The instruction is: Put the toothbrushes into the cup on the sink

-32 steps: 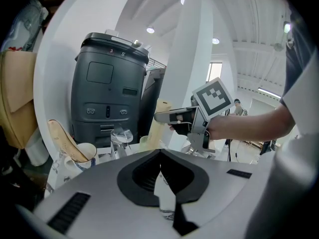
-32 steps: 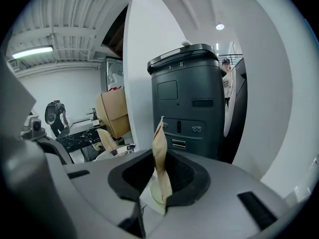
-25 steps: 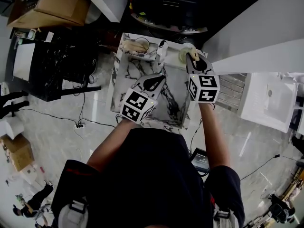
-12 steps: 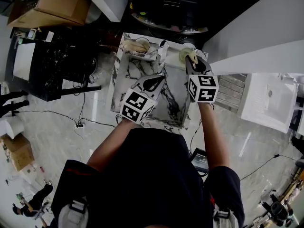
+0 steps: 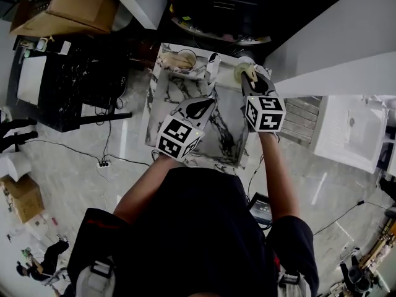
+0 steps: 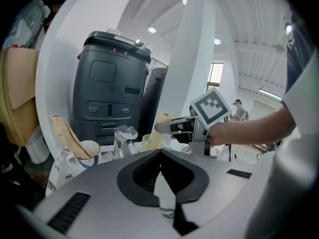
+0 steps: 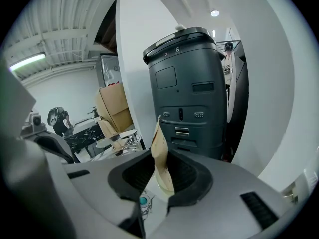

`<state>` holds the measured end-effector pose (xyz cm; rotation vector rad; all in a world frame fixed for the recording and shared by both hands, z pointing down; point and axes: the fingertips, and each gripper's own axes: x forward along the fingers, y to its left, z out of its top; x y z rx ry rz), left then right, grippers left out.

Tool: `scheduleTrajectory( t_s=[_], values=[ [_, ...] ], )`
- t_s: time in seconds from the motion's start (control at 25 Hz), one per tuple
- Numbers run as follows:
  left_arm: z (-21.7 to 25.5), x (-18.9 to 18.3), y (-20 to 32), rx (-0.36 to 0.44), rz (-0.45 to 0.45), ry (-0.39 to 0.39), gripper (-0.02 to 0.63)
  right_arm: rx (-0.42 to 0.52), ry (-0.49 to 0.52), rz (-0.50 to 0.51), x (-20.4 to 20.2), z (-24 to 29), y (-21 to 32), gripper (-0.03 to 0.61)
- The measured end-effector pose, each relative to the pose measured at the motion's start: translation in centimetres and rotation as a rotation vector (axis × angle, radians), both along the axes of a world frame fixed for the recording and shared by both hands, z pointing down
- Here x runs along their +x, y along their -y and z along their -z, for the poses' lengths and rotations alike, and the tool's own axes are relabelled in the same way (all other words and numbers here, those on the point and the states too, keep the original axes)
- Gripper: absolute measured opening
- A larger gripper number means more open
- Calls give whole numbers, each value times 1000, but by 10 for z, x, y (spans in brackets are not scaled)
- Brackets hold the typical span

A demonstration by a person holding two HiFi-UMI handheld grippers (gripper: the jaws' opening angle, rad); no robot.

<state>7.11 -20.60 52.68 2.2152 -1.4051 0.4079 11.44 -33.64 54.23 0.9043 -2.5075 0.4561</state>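
right claw (image 7: 158, 172): clamped shut on a tan, paper-sleeved toothbrush (image 7: 158, 138). gripped low on its length, most of the sleeve standing up out of the jaws, long axis close to upright with a slight lean.

just under and ahead of the tips, in the head view: a pale cup (image 5: 240, 69) on the back right corner of the marbled sink (image 5: 226, 138). sleeve and cup rim overlapping there; lower end inside the cup or only above it, impossible to tell.

left claw (image 6: 160, 159): closed on nothing, hovering over the basin, short of either cup.

further out, left of the faucet (image 5: 211, 64): a second cup (image 5: 185, 59) on the back left corner, with a second toothbrush (image 5: 175, 60), also sleeved, already leaning in it.

hinge of the next move, by the look of it: pale cup almost straight below the held toothbrush. so probably a short drop along the toothbrush's own axis, then a release, with no sideways carry. if meant for the second cup instead: a level carry leftward past the faucet, kept upright all the way. right claw the only loaded one, though left claw nearer that corner.

likely risks: sleeve end catching the rim, or nudging a light cup over.
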Motion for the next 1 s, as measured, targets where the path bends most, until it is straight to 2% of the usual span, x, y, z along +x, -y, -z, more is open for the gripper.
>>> scheduleTrajectory(
  t_s=[0.48,1.0],
  values=[
    [4,-11,-6,8,20,-6,14,9,31,-10,-6,9,-2,124],
    [16,-21,-18,33,-8,-11,14,12,26,-35,-7,20,-19,126]
  ],
)
